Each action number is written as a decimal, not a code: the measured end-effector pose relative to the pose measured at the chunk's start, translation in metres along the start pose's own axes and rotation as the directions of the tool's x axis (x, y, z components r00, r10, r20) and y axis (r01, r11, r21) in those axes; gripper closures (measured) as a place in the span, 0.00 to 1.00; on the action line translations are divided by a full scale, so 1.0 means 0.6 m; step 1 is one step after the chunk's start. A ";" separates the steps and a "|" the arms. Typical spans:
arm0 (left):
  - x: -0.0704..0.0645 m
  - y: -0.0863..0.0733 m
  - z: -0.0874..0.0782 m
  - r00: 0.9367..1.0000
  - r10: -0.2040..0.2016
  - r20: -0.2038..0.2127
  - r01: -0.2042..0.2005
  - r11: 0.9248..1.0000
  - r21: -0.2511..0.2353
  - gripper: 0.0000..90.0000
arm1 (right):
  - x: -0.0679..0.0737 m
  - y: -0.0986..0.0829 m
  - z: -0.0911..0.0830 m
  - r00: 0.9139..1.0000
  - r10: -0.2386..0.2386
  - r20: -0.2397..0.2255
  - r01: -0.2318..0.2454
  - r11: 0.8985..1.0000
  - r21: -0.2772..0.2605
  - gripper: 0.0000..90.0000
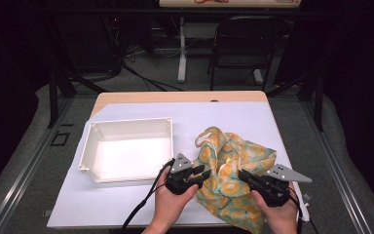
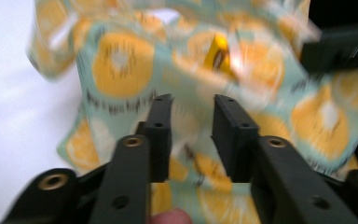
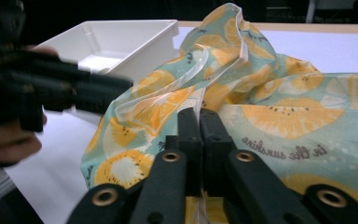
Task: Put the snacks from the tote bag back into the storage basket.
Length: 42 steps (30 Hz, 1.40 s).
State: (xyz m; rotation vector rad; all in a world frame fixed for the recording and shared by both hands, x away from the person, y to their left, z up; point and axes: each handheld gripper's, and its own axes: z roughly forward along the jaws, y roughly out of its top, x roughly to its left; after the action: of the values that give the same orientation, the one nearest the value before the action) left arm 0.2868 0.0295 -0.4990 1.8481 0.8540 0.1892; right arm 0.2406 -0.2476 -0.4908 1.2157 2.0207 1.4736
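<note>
Citrus-print bag [image 1: 233,180] crumpled lower right of the high view, beside white bin [image 1: 126,148]. Right gripper [image 3: 199,116] pinches its hem; left gripper [image 2: 192,121] gapes, empty. Risk: thin hem slips free, bag sags.

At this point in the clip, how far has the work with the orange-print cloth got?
Early stage. Done: the right gripper has its jaws shut on an edge of the cloth. In hand: the left gripper, jaws open, is at the crumpled fabric without gripping it. Left: the cloth lies bunched on the table beside the white tray, which holds nothing.
</note>
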 end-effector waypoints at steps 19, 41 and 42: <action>-0.043 0.024 0.029 0.996 -0.020 0.083 0.018 0.999 0.028 0.71 | 0.069 -0.035 0.047 0.946 -0.258 -0.198 0.290 0.945 0.153 0.95; -0.030 -0.067 0.056 0.996 -0.015 0.084 -0.004 0.975 0.222 1.00 | -0.037 0.006 -0.018 0.952 0.085 0.293 -0.057 0.993 -0.104 0.49; -0.029 -0.072 0.057 0.997 -0.022 0.080 0.004 0.974 0.226 1.00 | -0.043 -0.001 -0.014 0.952 0.088 0.292 -0.068 0.995 -0.077 0.67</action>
State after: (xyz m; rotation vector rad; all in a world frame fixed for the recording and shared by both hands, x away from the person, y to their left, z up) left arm 0.2704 0.0017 -0.5471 2.0460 0.8581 0.0073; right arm 0.2494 -0.2733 -0.4929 1.4086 1.7310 1.2921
